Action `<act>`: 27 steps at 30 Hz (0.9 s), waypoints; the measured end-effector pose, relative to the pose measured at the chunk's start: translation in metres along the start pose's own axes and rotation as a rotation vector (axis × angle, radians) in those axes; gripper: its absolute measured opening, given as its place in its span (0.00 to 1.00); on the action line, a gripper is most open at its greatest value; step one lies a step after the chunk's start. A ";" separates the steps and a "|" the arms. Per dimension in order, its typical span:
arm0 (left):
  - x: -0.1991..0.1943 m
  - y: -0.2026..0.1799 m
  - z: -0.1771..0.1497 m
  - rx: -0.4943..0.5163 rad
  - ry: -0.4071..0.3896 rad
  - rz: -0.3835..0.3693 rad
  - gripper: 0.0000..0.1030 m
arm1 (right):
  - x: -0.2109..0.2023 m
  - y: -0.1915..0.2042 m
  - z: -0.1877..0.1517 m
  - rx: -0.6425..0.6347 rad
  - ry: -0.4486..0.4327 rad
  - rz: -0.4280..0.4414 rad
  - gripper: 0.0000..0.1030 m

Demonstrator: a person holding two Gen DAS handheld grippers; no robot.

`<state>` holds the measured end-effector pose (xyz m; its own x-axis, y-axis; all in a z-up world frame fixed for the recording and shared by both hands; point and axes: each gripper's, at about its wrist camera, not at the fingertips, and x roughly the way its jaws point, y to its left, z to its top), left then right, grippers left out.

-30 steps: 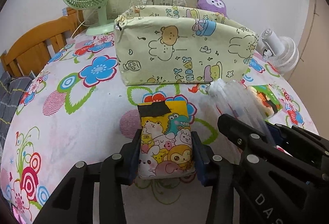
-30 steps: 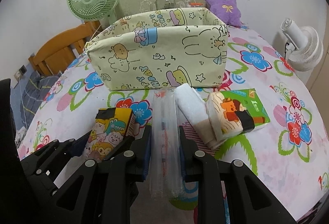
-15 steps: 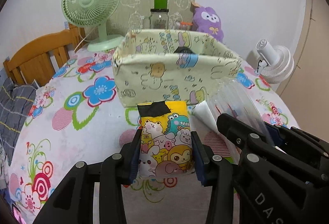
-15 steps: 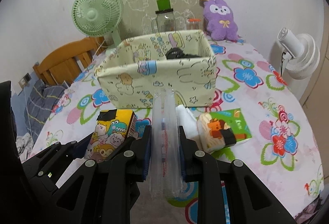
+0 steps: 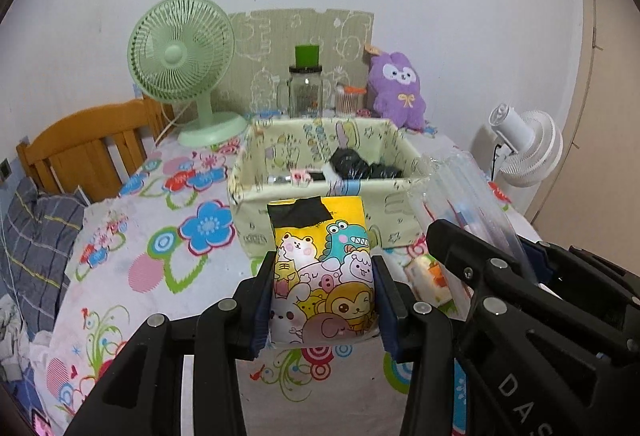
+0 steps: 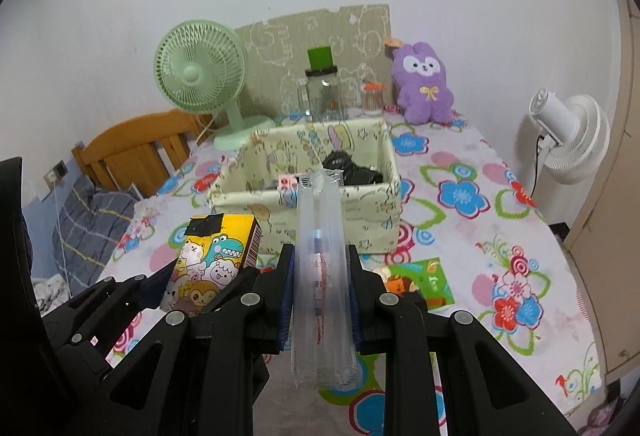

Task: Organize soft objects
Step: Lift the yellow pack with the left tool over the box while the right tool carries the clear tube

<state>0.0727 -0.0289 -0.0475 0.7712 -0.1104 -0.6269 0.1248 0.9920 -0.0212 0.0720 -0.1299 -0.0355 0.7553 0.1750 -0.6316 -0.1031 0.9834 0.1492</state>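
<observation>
My left gripper (image 5: pixel 323 300) is shut on a yellow cartoon tissue pack (image 5: pixel 322 268) and holds it up above the table, in front of the fabric storage box (image 5: pixel 256 196). My right gripper (image 6: pixel 321 296) is shut on a clear plastic packet (image 6: pixel 322 268), also lifted, in front of the same box (image 6: pixel 360 220). The box holds a black bundle (image 6: pixel 352 172) and small items. A green tissue pack (image 6: pixel 424 280) lies on the table below the right gripper. The clear packet (image 5: pixel 468 192) shows in the left wrist view, and the yellow pack (image 6: pixel 212 256) in the right wrist view.
A green fan (image 6: pixel 200 76), a glass jar (image 6: pixel 324 92) and a purple plush (image 6: pixel 424 84) stand behind the box. A white fan (image 6: pixel 572 140) stands off the table's right edge. A wooden chair (image 6: pixel 132 148) is at the left. The floral tablecloth (image 6: pixel 500 236) covers the table.
Both grippers have risen with their packs still held. The box's inside has come into view and the table has dropped lower in both views.
</observation>
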 end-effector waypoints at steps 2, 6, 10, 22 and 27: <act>-0.007 -0.002 0.004 0.009 -0.019 0.003 0.44 | -0.006 0.001 0.004 -0.006 -0.019 -0.005 0.25; -0.018 -0.002 0.014 0.016 -0.060 0.002 0.44 | -0.018 0.001 0.015 -0.014 -0.064 -0.019 0.25; -0.024 -0.003 0.023 0.019 -0.087 0.004 0.44 | -0.028 0.004 0.024 -0.030 -0.098 -0.023 0.25; -0.028 -0.001 0.049 0.019 -0.148 0.013 0.44 | -0.035 0.006 0.049 -0.046 -0.151 -0.003 0.25; -0.018 -0.003 0.060 0.015 -0.147 0.037 0.44 | -0.025 0.001 0.060 -0.046 -0.151 0.006 0.25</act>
<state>0.0961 -0.0332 0.0101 0.8586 -0.0831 -0.5059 0.1033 0.9946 0.0121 0.0921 -0.1364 0.0263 0.8429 0.1752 -0.5088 -0.1351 0.9841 0.1152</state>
